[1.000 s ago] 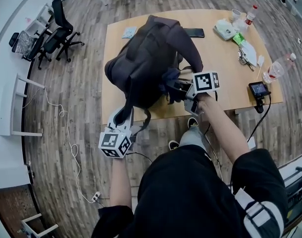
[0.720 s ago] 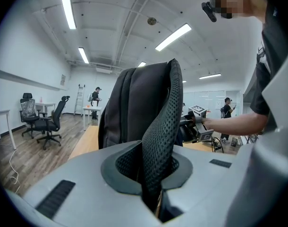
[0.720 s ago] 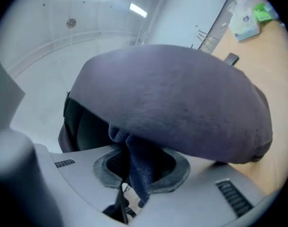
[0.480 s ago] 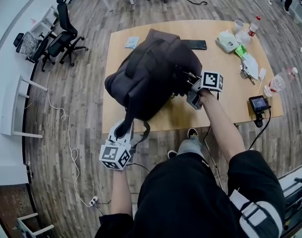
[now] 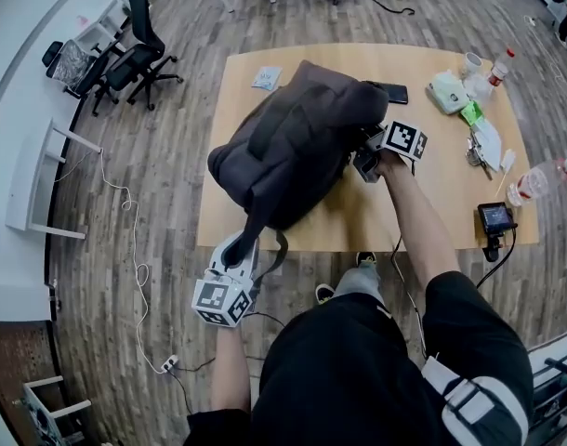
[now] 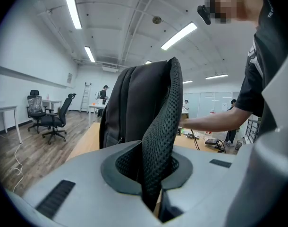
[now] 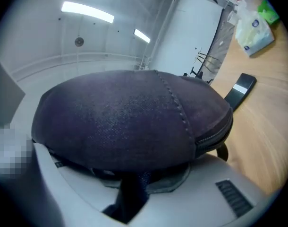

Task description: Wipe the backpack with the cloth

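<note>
Wiping the backpack (image 5: 293, 147), lying tipped on its side at the middle of the tabletop (image 5: 432, 203). Doing this step well, by judgement: sweeping the cloth (image 7: 132, 193) in overlapping strokes under light, even pressure, laying it flat on the fabric, and pulling the strap (image 6: 160, 141) taut against each stroke so that the bag is not sliding. Clamping that mesh strap with the left hand-held gripper (image 5: 237, 249) at 7 o'clock of the bag, jaws nearly together on it. Pinching the dark cloth with the right hand-held gripper (image 5: 365, 163) at 3 o'clock, jaws almost closed on it, pressing it against the bag's rounded end.
</note>
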Available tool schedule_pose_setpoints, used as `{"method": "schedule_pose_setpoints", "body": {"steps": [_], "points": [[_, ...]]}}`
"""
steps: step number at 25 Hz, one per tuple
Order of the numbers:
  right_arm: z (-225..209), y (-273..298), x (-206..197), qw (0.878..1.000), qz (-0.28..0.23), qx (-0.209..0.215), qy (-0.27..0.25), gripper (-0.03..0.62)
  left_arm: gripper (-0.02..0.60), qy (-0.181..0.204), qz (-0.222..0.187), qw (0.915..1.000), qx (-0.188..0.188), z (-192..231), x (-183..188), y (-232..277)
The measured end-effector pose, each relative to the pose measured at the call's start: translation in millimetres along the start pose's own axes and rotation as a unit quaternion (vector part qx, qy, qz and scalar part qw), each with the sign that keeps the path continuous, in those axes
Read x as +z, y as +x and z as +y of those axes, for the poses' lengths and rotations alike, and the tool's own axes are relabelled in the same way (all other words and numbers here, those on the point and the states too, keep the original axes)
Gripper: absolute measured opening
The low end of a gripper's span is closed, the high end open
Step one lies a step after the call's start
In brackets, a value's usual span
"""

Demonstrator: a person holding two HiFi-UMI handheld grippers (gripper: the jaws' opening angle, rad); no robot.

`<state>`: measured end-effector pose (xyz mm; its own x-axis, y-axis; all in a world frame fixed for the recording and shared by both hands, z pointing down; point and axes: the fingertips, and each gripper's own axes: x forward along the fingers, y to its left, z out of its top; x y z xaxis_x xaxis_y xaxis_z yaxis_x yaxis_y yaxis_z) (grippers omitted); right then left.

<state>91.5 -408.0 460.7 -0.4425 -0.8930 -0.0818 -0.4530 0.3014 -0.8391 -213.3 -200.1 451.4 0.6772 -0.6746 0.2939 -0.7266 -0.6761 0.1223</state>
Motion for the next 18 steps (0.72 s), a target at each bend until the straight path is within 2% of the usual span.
{"method": "schedule_pose_setpoints", "body": {"steps": [5,10,18], "points": [[31.3,-33.0,-10.7,0.998,-0.036,0.059,0.002,0.081,0.051,-0.017,-0.007,0.9998,-0.008,-0.6,-3.9,6.1],[78.2,-62.3,-49.3,0.994,-0.051,0.090,-0.024,0.081,0.051,-0.040,-0.012,0.9989,-0.022,-2.7,-6.3,10.0],[120.7,-90.0,-128.1,0.993,-0.099,0.068,0.013,0.081,0.051,-0.046,-0.016,0.9983,-0.033,-6.7,-7.1,4.5]]}}
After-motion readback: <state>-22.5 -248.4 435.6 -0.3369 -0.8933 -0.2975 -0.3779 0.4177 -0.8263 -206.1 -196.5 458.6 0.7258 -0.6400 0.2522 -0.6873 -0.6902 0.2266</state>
